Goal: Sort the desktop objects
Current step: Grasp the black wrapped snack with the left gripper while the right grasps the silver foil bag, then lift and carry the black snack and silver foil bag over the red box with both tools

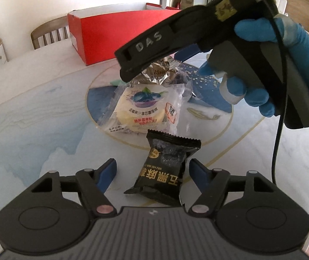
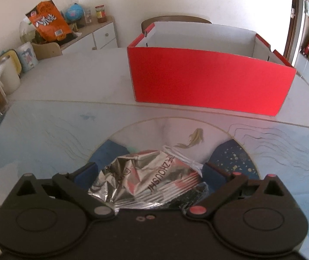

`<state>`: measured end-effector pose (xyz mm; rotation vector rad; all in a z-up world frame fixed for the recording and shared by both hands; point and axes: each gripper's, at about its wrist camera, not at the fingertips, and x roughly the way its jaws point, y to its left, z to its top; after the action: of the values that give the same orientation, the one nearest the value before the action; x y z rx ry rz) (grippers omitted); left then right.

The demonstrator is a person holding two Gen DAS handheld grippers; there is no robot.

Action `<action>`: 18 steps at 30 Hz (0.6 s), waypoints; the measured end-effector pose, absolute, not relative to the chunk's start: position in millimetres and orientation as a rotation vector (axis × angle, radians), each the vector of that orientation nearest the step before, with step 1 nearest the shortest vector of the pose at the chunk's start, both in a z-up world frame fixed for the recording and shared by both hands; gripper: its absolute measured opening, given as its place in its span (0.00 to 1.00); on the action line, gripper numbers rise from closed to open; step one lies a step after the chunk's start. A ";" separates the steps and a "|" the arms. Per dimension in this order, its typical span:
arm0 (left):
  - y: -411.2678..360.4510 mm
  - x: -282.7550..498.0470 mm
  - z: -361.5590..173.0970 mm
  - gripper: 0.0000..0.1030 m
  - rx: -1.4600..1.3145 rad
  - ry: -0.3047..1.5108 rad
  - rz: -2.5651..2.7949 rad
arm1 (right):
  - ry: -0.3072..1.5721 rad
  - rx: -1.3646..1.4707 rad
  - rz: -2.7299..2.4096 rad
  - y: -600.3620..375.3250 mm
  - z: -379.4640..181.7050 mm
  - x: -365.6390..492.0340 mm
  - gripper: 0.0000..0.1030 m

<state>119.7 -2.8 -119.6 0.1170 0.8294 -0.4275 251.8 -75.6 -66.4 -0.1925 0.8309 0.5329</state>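
The left gripper [image 1: 153, 171] has its matte black plastic arms spread, blue rubbery fingers [image 1: 106, 173] standing clear on either side of a glossy black snack packet [image 1: 165, 171]; the packet is a small pillow-shaped sachet with gold lettering and a serrated crimped end, lying flat on the table between the jaws without either pad touching it. Just beyond the jaws lies a round pale cake in a clear crinkled wrapper [image 1: 143, 110] printed with blueberries, and past that a crumpled silver foil bag [image 1: 157, 72]. Above that bag hangs the right gripper [image 1: 176, 59], its long black body held by a hand in a blue glove [image 1: 260, 95]. In the right wrist view that gripper's [image 2: 149, 172] jaws stand at their widest, the blue pads flanking the crushed, mirror-bright foil bag [image 2: 148, 179] with red and white print; whether the pads touch its creased sides cannot be told. Ahead of those jaws, well apart, a rectangular red cardboard box [image 2: 208, 80] with a white inside stands open-topped on the smooth marbled table [image 2: 57, 119], whose inlaid circle shows a gold fish.
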 end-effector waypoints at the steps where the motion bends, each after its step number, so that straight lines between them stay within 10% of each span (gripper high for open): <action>1: -3.8 119.5 -119.6 0.67 0.124 0.826 -0.428 | 0.829 -0.206 0.529 -74.3 -67.7 251.0 0.97; 18: -10.8 118.4 -117.7 0.35 0.165 0.816 -0.423 | 0.805 -0.231 0.528 -75.2 -61.8 247.0 0.78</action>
<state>118.4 -10.8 -117.7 0.1651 0.8165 -0.4226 247.0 -75.2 -61.8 -0.2306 0.8046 0.5279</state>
